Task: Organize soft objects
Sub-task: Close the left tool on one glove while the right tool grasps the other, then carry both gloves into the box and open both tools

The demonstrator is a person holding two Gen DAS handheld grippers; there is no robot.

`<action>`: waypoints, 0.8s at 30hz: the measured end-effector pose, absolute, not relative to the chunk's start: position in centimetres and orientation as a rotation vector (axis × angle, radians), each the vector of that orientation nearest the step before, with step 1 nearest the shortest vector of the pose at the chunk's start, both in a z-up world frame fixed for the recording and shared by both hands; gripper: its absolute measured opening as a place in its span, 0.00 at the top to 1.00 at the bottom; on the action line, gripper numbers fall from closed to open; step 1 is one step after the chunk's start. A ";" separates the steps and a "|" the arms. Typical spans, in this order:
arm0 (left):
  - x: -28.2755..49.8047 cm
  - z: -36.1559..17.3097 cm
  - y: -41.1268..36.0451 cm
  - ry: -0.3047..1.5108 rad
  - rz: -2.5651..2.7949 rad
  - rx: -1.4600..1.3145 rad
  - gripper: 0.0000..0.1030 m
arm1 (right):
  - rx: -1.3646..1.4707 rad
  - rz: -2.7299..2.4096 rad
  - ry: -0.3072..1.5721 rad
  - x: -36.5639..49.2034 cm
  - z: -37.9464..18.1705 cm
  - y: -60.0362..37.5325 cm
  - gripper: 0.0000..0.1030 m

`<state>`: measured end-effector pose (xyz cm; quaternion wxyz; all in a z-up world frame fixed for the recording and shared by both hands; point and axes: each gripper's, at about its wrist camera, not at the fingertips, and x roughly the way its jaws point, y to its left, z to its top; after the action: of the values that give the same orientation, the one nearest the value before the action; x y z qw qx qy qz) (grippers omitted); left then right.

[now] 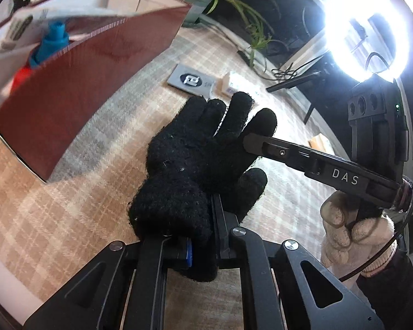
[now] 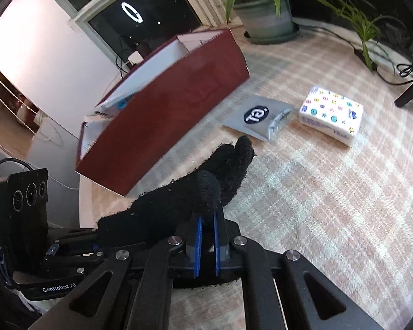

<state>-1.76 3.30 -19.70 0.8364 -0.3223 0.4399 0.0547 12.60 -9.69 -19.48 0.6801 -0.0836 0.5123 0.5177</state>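
Glove: I have the black knit glove point(image 1: 198, 151) pinched from two sides and lifted clear of the plaid cloth point(image 1: 68, 206). It hangs just beside the near long wall of the red box point(image 1: 77, 88).
Left gripper: my left gripper point(image 1: 190, 236) is clamped shut on the cuff end; the wool bulges over both jaws.
Right gripper: my right gripper point(image 2: 206, 220) is closed on the glove's thumb side, the blue pads point(image 2: 198, 236) squeezing a fold. In the left wrist view its finger lies across the glove's fingertips.
Step, as I read it: carrying the glove toward the red box, which already holds a blue and red item point(image 1: 49, 44) and white packaging.
Risk, slip: each grip bites only a small fold of loose knit. If I pull my hands apart, the wool could stretch and slide out of one claw.
Risk, snag: the dangling glove fingers sit lower than the box rim. Moving straight across would drag them against the wall and could shove the box.
Risk, collision: my two grippers are nearly touching over the glove, so any twist could knock them together.
Edges: the box's near corner and tall wall are the closest hard edge. Beyond the glove, away from the box, lie a grey pouch point(image 2: 257, 118) and a printed tissue pack point(image 2: 330, 115).
Open room: bare cloth lies on the side of the glove away from the box, and there is free space above the rim. I judge that going up first is the clean path.
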 end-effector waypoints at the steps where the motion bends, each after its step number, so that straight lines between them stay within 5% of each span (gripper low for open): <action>1: -1.9 -19.2 3.3 0.918 0.109 -0.680 0.92 | -0.178 1.158 1.141 12.4 -19.0 -9.9 0.94; 24: -3.9 -7.7 11.2 0.695 0.169 -0.532 0.92 | -0.087 1.261 0.893 11.6 -5.6 -3.8 0.94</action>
<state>-3.93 11.17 -7.66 0.9023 -0.2573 0.3360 0.0819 11.62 -3.79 -5.63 0.7152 -0.0393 0.4032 0.5695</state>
